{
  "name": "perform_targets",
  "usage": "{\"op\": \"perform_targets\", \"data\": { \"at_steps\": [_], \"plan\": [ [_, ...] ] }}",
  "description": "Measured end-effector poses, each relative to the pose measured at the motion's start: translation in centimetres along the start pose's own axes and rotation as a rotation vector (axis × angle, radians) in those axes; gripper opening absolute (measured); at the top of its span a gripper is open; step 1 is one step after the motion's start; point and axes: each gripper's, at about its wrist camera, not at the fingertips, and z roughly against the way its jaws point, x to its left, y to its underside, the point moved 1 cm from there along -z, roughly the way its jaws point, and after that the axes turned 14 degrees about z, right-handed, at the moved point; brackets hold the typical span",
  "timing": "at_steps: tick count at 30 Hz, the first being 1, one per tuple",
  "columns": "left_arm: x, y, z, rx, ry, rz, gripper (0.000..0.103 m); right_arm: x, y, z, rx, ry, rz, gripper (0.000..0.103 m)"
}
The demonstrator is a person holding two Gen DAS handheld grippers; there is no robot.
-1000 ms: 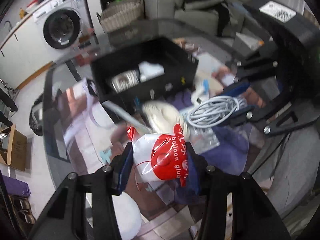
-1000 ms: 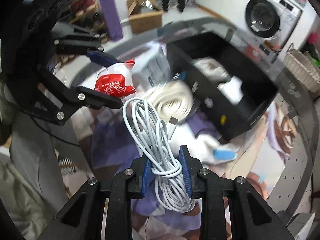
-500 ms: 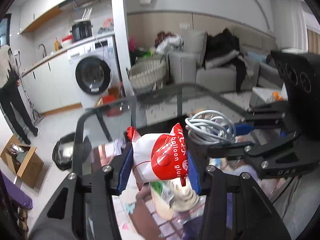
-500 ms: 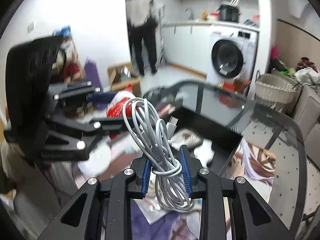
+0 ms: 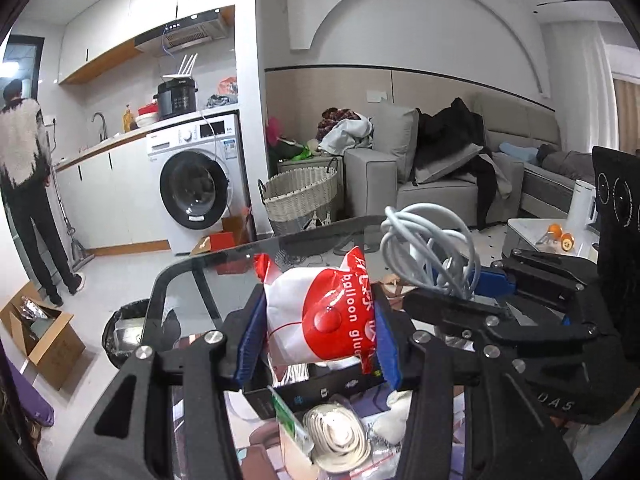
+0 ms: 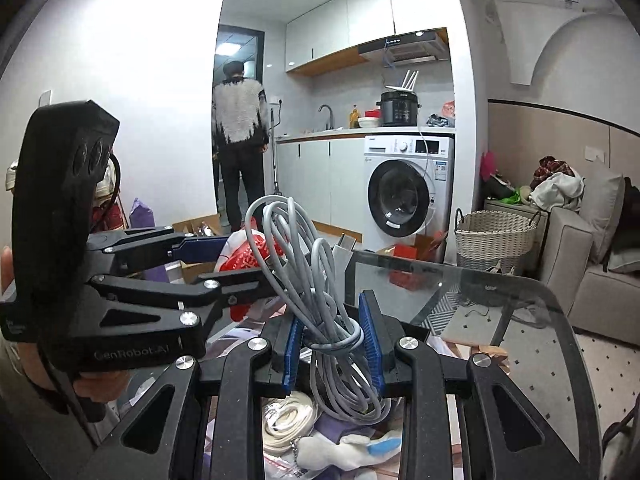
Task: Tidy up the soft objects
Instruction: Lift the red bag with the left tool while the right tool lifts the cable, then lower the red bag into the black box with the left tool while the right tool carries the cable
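Observation:
My left gripper is shut on a red and white balloon glue packet, held up above the glass table. My right gripper is shut on a coiled grey cable, its loops sticking up past the blue pads. In the left wrist view the right gripper with the grey cable is at the right. In the right wrist view the left gripper is at the left with the red packet. Low in both views lies a cream coiled cord, next to a black box.
A white soft item with a blue end and plastic bags lie on the table. Beyond stand a washing machine, a wicker basket, a grey sofa, a cardboard box and a person at the kitchen doorway.
Both grippers have risen and tipped up from looking down at the table to looking across the room. Each keeps its hold, the packet in the left and the cable in the right.

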Motion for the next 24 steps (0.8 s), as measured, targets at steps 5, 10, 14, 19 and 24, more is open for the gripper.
{"op": "perform_targets", "data": {
  "at_steps": [5, 10, 14, 19, 24],
  "plan": [
    [0.4, -0.6, -1.5, -0.004, -0.015, 0.014, 0.048, -0.3, -0.2, -0.6, -0.012, 0.033, 0.008, 0.028],
    [1.4, -1.3, -3.4, 0.002, -0.039, 0.052, 0.048, -0.7, -1.1, -1.4, -0.017, 0.057, 0.003, 0.028],
    [2.1, -1.8, -5.4, 0.011, -0.056, 0.081, 0.048, -1.1, -1.3, -2.8, -0.014, 0.077, 0.001, 0.028],
    [3.2, -2.4, -7.6, 0.009, -0.080, 0.132, 0.048, -2.2, -1.7, -5.1, -0.015, 0.101, -0.016, 0.028],
    [3.3, -2.4, -9.8, 0.000, -0.102, 0.119, 0.048, -3.0, -2.1, -7.2, -0.012, 0.127, -0.018, 0.028]
  ]
}}
